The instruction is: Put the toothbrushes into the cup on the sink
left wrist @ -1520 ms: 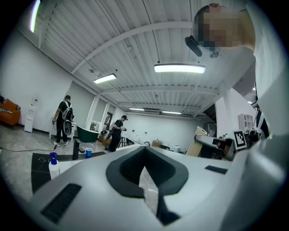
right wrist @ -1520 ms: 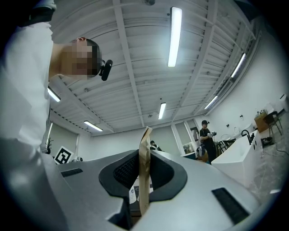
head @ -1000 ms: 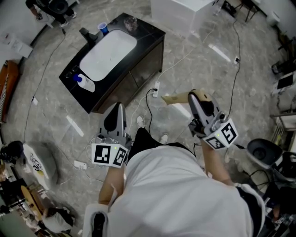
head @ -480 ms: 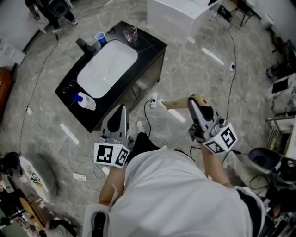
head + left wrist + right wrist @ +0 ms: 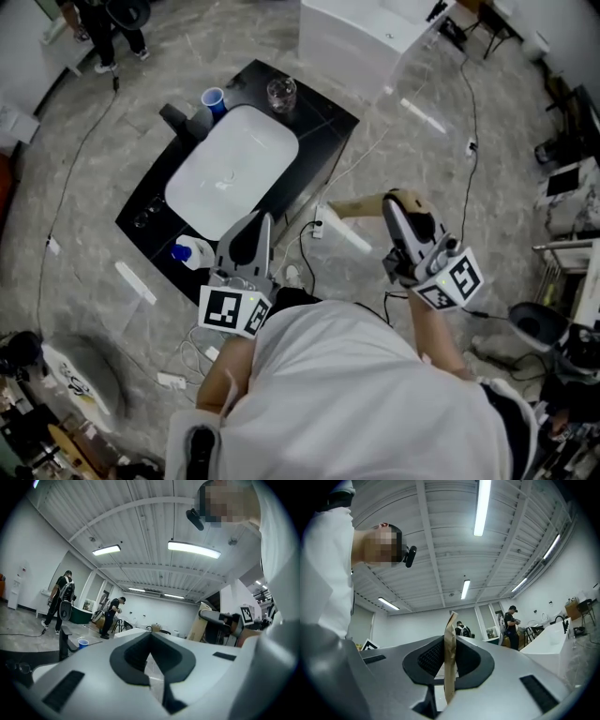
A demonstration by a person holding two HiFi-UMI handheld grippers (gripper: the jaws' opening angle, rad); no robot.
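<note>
Approach to the sink [image 5: 319, 103]: a person stands just short of its near edge. The R gripper [image 5: 388, 201] is clamped on one end of a thin tan pack [image 5: 352, 203], prob. a boxed toothbrush, though the contents can't be seen. The L gripper [image 5: 262, 223] hangs over the sink's near edge, jaws closed tip to tip w/ nothing between them.

The blue cup [image 5: 214, 98] stands at the sink's far-left corner, beside the faucet [image 5: 178, 117]. A clear glass [image 5: 280, 94] is on the far edge to the cup's right, and a white bottle w/ blue cap [image 5: 191, 252] is at the near-left corner. No loose toothbrush shows anywhere.

The step looks like the carry-in, w/ the task barely begun. Doing it well likely means keeping the grip firm, bringing the pack's free end over the cup's mouth, tipping it upright and lowering it inside before letting go. The cup looks light and may tip, so the L gripper could steady it. Faucet and glass crowd the cup, so a high approach seems safest.

Legible writing: none. Only the square markers on the L cube [image 5: 230, 311] and R cube [image 5: 451, 281] show. No brand can be read on pack, cup or bottle.
</note>
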